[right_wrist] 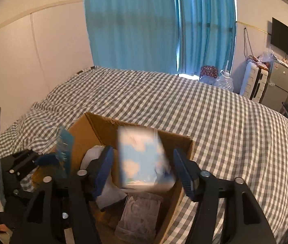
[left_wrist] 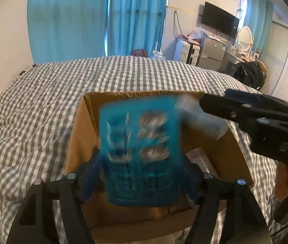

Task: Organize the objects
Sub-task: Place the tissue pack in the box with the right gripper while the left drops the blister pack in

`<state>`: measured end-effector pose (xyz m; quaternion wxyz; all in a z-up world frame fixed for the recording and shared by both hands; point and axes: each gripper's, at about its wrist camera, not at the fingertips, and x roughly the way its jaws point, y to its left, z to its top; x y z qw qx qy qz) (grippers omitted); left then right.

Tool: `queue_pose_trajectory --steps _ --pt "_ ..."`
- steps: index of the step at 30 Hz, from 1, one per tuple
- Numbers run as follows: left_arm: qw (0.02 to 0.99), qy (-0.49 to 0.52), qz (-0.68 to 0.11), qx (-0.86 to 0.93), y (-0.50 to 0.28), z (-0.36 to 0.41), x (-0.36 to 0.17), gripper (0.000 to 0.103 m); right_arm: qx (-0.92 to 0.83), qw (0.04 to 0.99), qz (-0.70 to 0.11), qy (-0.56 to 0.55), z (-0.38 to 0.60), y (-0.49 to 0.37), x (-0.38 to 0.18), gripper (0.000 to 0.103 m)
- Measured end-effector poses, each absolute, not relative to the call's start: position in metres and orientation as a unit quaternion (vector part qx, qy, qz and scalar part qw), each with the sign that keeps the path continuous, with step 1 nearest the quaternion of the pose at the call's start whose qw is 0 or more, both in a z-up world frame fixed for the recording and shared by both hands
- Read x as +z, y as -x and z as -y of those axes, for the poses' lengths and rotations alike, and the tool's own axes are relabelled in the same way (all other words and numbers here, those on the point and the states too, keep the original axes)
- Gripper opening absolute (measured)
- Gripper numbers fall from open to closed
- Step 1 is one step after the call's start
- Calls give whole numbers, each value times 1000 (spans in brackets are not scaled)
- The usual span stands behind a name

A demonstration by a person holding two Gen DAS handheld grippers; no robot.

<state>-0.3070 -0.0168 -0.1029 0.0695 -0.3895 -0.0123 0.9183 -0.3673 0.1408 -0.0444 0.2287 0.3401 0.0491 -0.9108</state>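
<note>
An open cardboard box (left_wrist: 76,134) sits on the checked bed; it also shows in the right wrist view (right_wrist: 95,126). My left gripper (left_wrist: 141,174) is open over the box, and a blurred blue blister pack (left_wrist: 141,140) hangs loose between its spread fingers. My right gripper (right_wrist: 144,170) is open above the box, and a blurred tissue pack with a blue cloud print (right_wrist: 141,158) is free between its fingers. The right gripper also shows at the right of the left wrist view (left_wrist: 205,103), with the pale tissue pack (left_wrist: 200,120) beside its tip.
The box holds a clear wrapped packet (right_wrist: 137,215), a white item (right_wrist: 95,154) and a dark object (right_wrist: 115,203). The grey checked bed (right_wrist: 205,111) surrounds the box. Blue curtains (right_wrist: 133,30), a suitcase (right_wrist: 253,81), a fridge (right_wrist: 278,81) and a wall TV (right_wrist: 286,38) stand beyond.
</note>
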Motion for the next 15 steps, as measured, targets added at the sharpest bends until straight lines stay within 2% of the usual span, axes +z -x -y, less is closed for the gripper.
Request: queue_pose_trajectory --steps 2,9,15 --pt "62 385 9 921 301 15 -100 92 -915 223 -46 -332 -147 363 -38 75" --pt "45 364 12 930 268 19 -59 93 -928 199 -50 -310 -167 326 5 77" --pt "33 314 13 949 216 17 -1 99 -944 175 -63 -271 -186 261 61 81"
